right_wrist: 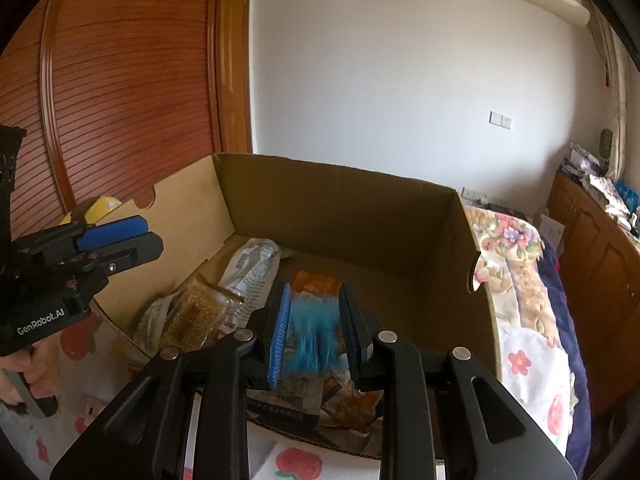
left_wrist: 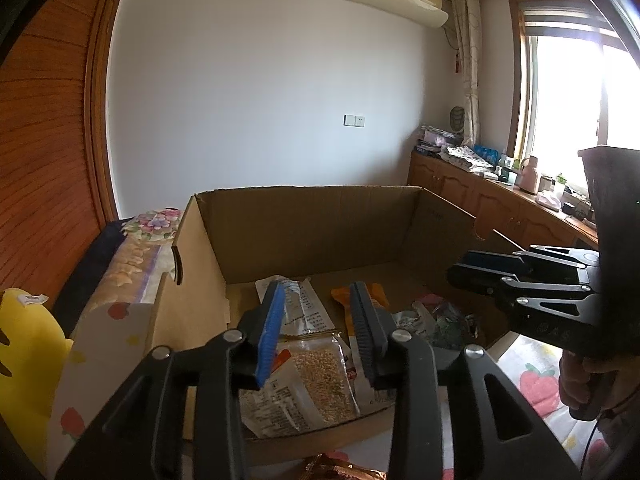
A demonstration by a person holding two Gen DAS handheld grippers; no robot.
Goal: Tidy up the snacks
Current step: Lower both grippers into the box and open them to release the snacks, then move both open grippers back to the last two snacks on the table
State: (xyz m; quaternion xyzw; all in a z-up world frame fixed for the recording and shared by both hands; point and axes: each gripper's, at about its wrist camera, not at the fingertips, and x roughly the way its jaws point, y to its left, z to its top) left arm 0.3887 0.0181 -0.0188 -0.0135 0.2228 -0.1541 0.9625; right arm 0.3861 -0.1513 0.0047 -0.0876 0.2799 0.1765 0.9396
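Note:
An open cardboard box (left_wrist: 304,216) (right_wrist: 360,200) stands on the bed and holds several snack packets: a clear bag of grain snack (left_wrist: 316,376) (right_wrist: 192,312), a white printed packet (left_wrist: 304,304) (right_wrist: 252,268) and an orange packet (left_wrist: 372,292) (right_wrist: 316,282). My left gripper (left_wrist: 316,332) is open and empty over the box's near side; it also shows in the right wrist view (right_wrist: 120,238). My right gripper (right_wrist: 314,332) hangs over the box with a blurred blue packet (right_wrist: 312,332) between its jaws, which do not clearly pinch it. It also shows in the left wrist view (left_wrist: 480,268).
The box sits on a floral bedsheet (right_wrist: 528,360). A folded floral quilt (left_wrist: 136,256) lies past it. A yellow object (left_wrist: 24,336) sits at the left. Another snack packet (left_wrist: 340,470) lies on the sheet before the box. A wooden cabinet (left_wrist: 480,196) with clutter runs under the window.

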